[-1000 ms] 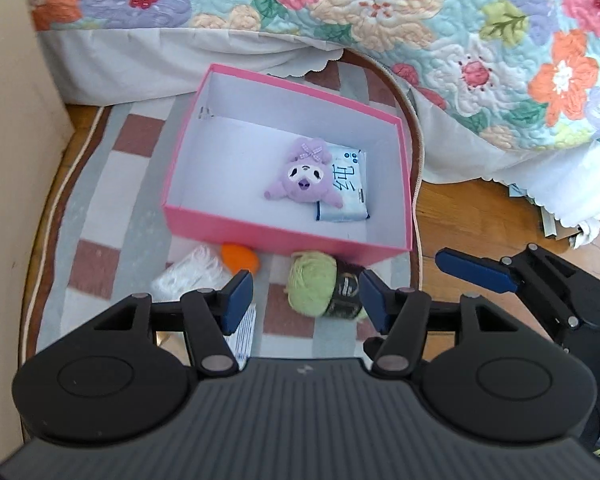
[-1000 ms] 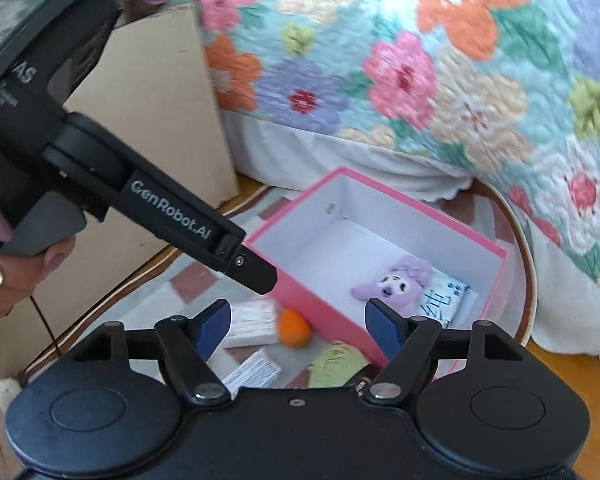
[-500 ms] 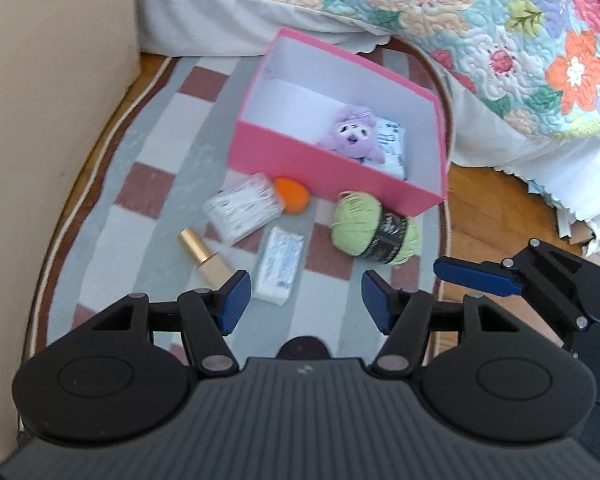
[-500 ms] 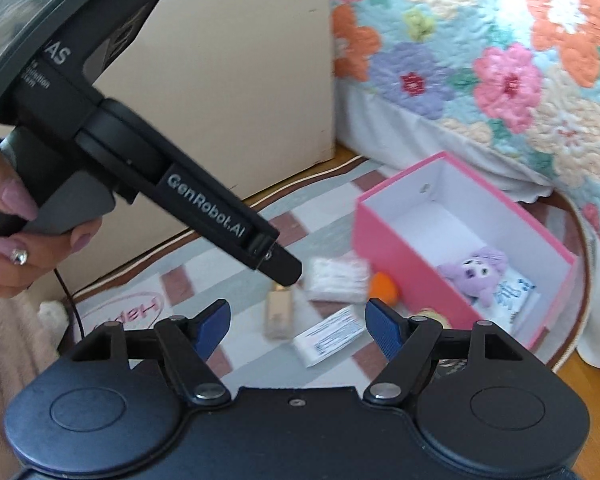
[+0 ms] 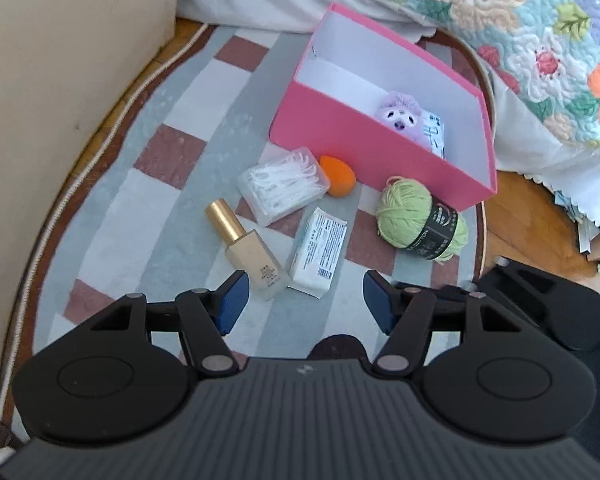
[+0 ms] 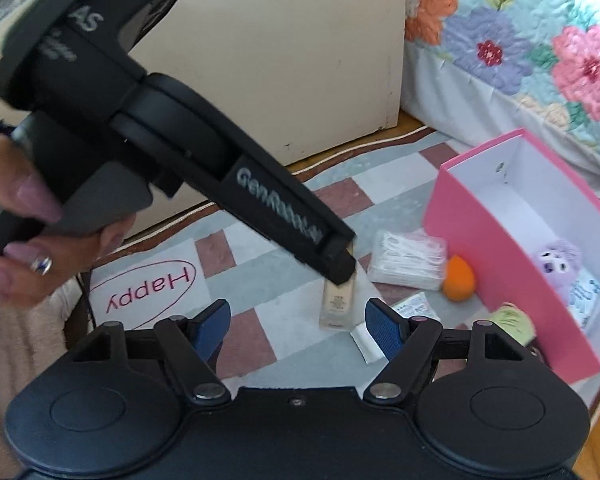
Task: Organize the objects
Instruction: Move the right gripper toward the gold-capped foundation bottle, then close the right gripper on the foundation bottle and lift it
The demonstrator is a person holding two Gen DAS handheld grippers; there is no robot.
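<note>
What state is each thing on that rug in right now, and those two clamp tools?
Pink cardboard box: open, no lid.
Purple plush toy: inside box.
Gold-capped foundation bottle: lying flat, capped.
Clear floss-pick case: closed.
Green yarn ball: wound, banded.
Left gripper: open, empty.
Right gripper: open, empty.

Left gripper (image 5: pixel 302 300) pitched steeply down, jaws apart, empty. Right gripper (image 6: pixel 296 322) likewise. Hand (image 6: pixel 24 240) at 9 o'clock grips left handle.
</note>
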